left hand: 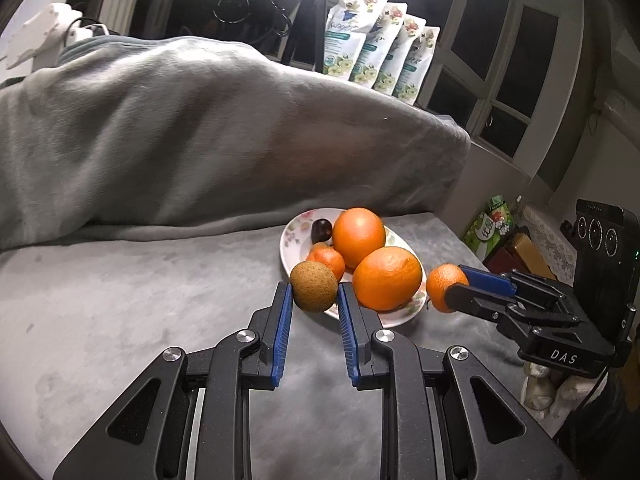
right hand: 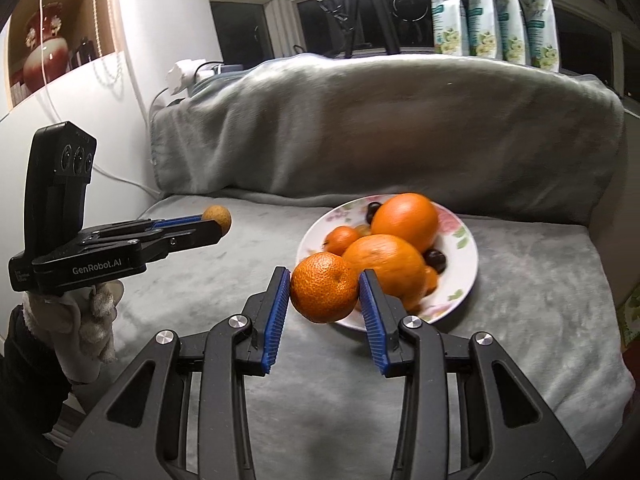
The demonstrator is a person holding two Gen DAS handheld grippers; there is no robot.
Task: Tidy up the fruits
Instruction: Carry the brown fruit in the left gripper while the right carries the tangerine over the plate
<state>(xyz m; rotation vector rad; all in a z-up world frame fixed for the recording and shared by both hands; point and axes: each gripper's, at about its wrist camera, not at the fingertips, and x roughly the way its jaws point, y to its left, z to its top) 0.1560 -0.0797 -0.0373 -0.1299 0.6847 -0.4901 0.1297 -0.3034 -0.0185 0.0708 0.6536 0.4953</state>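
Note:
My left gripper [left hand: 314,294] is shut on a small round brown fruit [left hand: 313,286], held just in front of the flowered plate [left hand: 294,236]; the same fruit [right hand: 217,218] shows in the right wrist view at that gripper's tips. My right gripper [right hand: 324,288] is shut on a mandarin [right hand: 324,286], at the plate's near rim [right hand: 468,276]; this mandarin [left hand: 442,286] sits right of the plate in the left wrist view. On the plate lie two big oranges [left hand: 358,236] [left hand: 387,278], a small mandarin [left hand: 327,261] and dark round fruits [left hand: 321,229].
A grey blanket [left hand: 160,300] covers the surface and rises into a high fold [left hand: 200,128] behind the plate. Refill pouches [left hand: 380,52] and a tripod [left hand: 308,12] stand by the window. Boxes [left hand: 520,252] lie beyond the right edge. A gloved hand [right hand: 88,320] holds the left gripper.

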